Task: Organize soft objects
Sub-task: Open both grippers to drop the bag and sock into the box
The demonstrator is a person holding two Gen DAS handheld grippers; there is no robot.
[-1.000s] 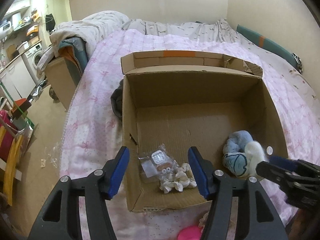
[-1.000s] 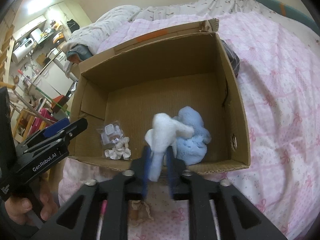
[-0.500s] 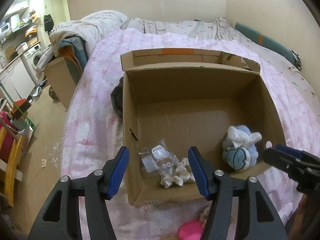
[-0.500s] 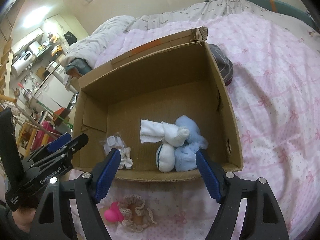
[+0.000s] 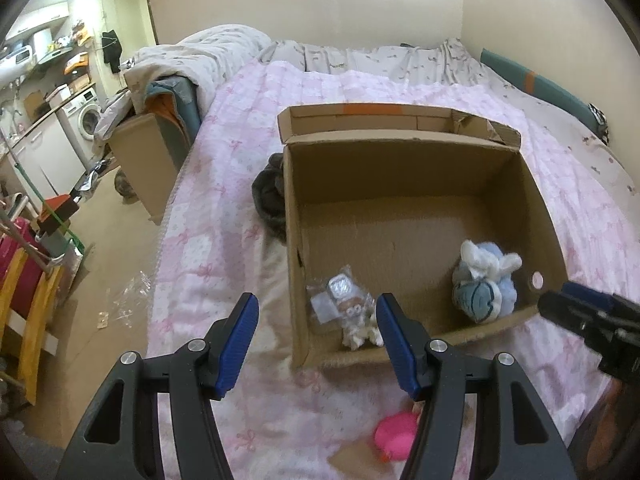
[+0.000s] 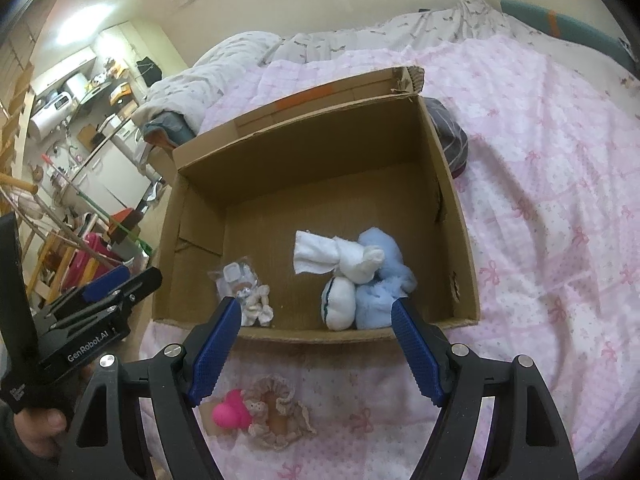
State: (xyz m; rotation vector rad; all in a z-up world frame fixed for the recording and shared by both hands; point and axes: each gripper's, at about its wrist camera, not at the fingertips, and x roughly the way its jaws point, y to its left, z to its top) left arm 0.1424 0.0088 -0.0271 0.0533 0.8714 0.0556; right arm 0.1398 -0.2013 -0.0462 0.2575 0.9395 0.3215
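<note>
A big brown cardboard box (image 6: 448, 208) sits open on a bed with a pink quilt with bows (image 6: 560, 208). Inside the box, near its front wall, lies a soft bundle of white and light blue rolled socks (image 6: 352, 272). In the front corner of the box, on the other side from the socks, there is a small clear plastic bag with little white things (image 6: 246, 290) in it. The right gripper (image 6: 316, 340) hangs just in front of the box's front wall. Its blue jaws have just been opening and now stand wide apart, and nothing is between them. The sock bundle lies loose in the box, and the pads do not touch it. The left gripper (image 5: 316, 340) hangs near the front corner of the box where the plastic bag lies. Its jaws are partly open and hold nothing. On the quilt just in front of the box lie a bright pink round toy (image 6: 232, 410) and a frilly beige lace piece (image 6: 280, 412), touching each other. A dark grey folded cloth (image 6: 452, 140) rests on the quilt, right against one side wall of the box.
</note>
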